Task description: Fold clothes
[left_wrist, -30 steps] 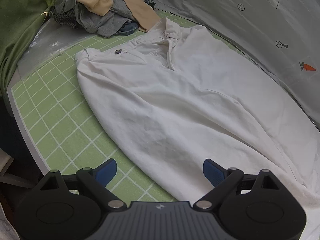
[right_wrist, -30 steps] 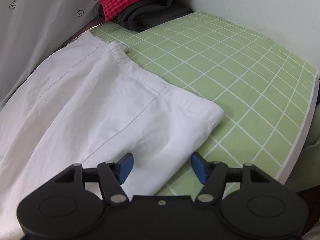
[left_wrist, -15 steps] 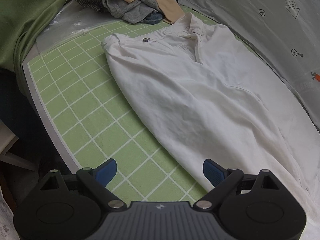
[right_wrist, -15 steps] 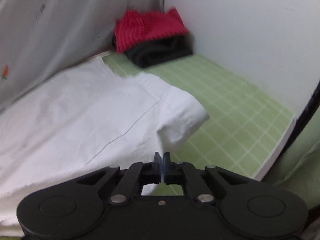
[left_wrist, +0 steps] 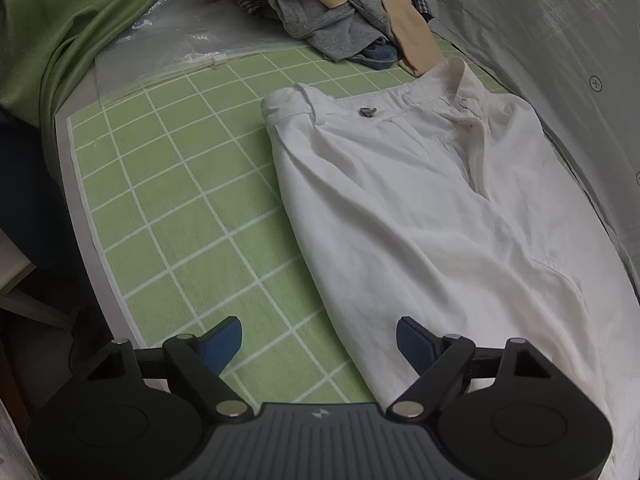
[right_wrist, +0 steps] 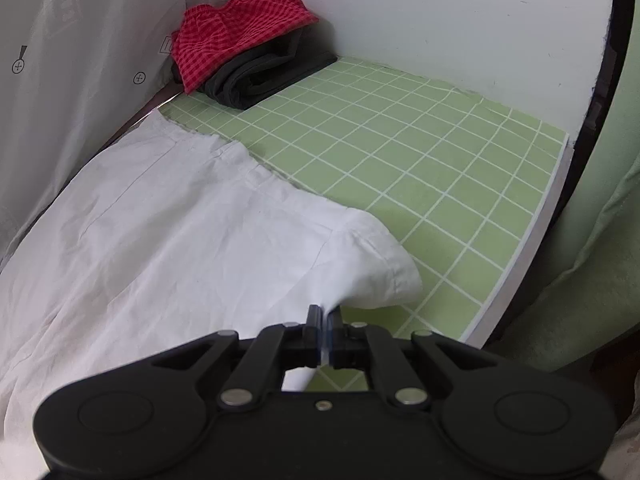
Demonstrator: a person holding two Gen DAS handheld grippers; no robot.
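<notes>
Since a second ago the right claw [right_wrist: 323,332] has pinched shut on the white trousers' [left_wrist: 420,216] hem corner, lifting it off the green grid mat [left_wrist: 180,200]; the left claw [left_wrist: 320,340] stays wide open, empty, probably hovering above the trousers' edge. A clothes heap [left_wrist: 340,4] sits beyond the waistband

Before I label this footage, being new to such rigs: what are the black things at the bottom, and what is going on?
Each black thing is a hand-held tool with two fingers, and a camera on it looks forward along them. In the left view, the left tool is open above the green grid mat, beside the white trousers. In the right view, the right tool is shut on a trouser leg's hem end, lifting it slightly. Unfolded clothes are piled at one end of the mat, folded ones stacked at the other.
</notes>
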